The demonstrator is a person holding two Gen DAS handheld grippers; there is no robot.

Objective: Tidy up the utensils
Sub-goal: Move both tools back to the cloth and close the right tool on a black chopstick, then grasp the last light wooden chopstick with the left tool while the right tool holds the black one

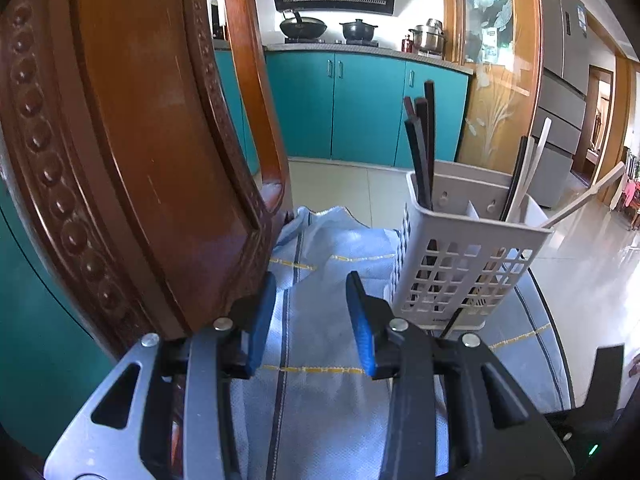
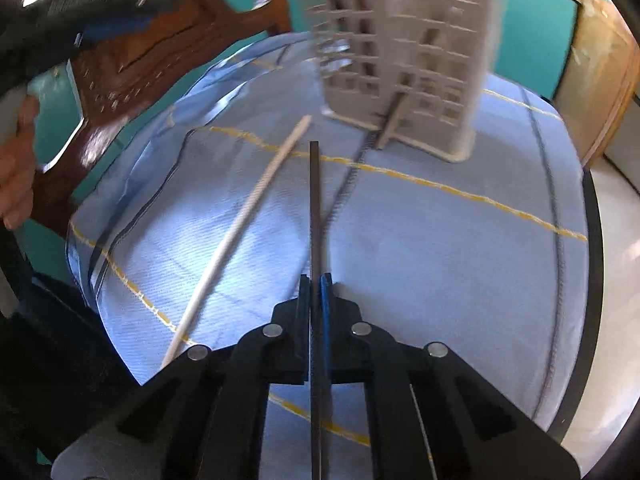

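A white perforated utensil basket (image 1: 460, 272) stands on the blue cloth, with several dark chopsticks (image 1: 420, 152) in one compartment and pale ones (image 1: 536, 168) in another. My left gripper (image 1: 312, 284) hovers just left of the basket, its blue pads apart with only cloth between them. In the right wrist view my right gripper (image 2: 316, 280) is shut on a dark chopstick (image 2: 315, 200) that points towards the basket (image 2: 400, 60). A pale chopstick (image 2: 240, 224) lies loose on the cloth to its left.
The blue cloth (image 2: 440, 260) with yellow and dark stripes covers a round table. A carved wooden chair (image 1: 140, 140) stands close on the left. A hand (image 2: 16, 168) and the blurred left gripper (image 2: 100, 12) show at the upper left. Teal cabinets stand behind.
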